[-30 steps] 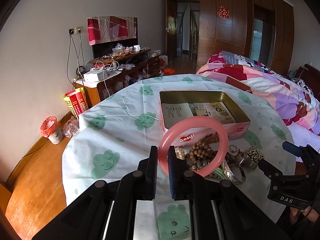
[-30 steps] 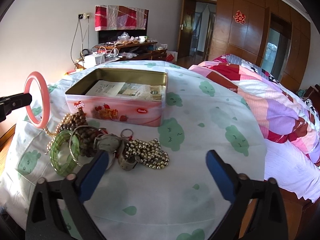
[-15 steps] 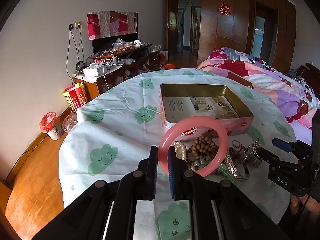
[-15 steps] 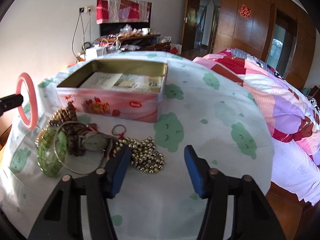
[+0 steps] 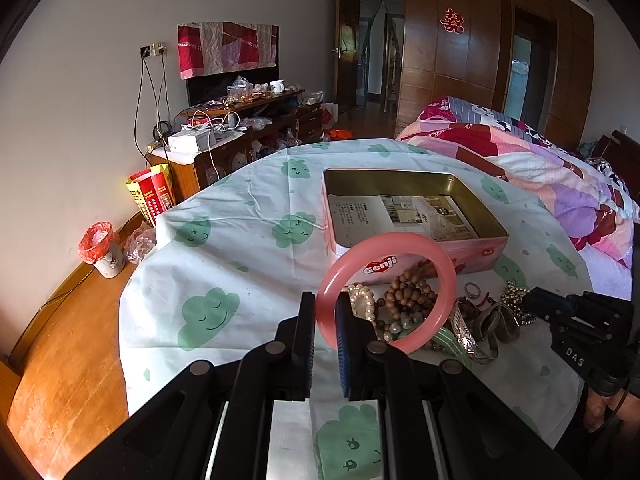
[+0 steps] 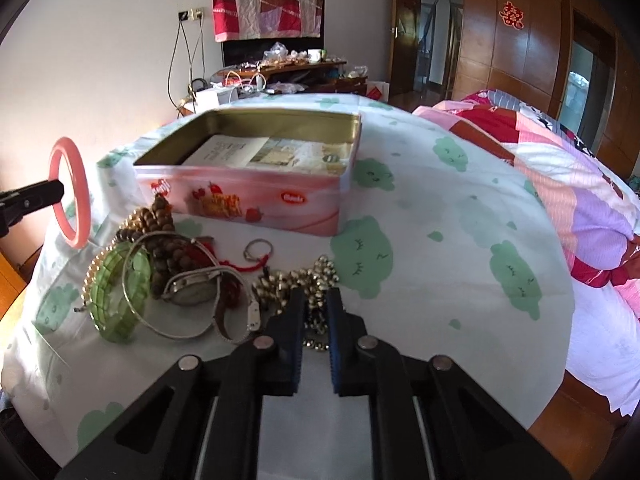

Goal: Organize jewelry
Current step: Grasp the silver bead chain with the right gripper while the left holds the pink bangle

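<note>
My left gripper (image 5: 324, 312) is shut on a pink bangle (image 5: 436, 252) and holds it upright above the table, in front of the jewelry pile; the bangle also shows at the left of the right wrist view (image 6: 68, 200). My right gripper (image 6: 316, 304) is shut on the gold bead chain (image 6: 316, 274) that lies on the cloth. An open pink tin (image 6: 260, 200) with a leaflet inside stands behind the pile. The pile holds a green bangle (image 6: 116, 292), a wooden bead bracelet (image 6: 160, 220), a watch (image 6: 192, 292) and a small ring (image 6: 258, 249).
The round table has a white cloth with green clouds (image 6: 440, 240). A bed with a pink quilt (image 6: 580, 184) is close on the right. A cluttered cabinet (image 5: 240, 120) and a small bin (image 5: 100, 248) stand by the left wall.
My right gripper has moved forward and down and closed from wide open onto the gold bead chain. My left gripper still holds the pink bangle and has barely shifted.
</note>
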The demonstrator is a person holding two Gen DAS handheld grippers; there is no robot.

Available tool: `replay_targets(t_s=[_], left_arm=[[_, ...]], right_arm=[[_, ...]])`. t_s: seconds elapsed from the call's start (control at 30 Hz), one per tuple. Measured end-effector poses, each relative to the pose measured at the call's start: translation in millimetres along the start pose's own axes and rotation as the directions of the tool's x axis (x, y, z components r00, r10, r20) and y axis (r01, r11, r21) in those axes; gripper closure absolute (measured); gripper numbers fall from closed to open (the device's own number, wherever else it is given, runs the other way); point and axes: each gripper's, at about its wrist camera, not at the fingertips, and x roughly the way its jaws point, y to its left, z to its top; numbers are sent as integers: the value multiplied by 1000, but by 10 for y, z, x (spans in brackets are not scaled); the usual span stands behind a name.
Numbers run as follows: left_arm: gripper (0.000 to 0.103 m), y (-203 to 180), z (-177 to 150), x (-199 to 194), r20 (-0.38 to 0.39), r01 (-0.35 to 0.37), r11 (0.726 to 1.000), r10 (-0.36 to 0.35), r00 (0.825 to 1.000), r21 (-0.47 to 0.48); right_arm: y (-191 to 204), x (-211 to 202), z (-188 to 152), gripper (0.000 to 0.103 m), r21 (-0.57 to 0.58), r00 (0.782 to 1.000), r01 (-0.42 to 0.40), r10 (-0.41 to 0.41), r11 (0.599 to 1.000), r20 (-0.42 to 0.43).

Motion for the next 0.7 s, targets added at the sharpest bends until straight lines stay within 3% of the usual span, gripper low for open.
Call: replay_targets(t_s=[0.7], left_arm=[[94, 35, 159, -40, 8, 11, 1000, -11, 1000, -3]], right_arm=[[-57, -494, 397, 91, -17, 988, 8, -5, 1000, 153]])
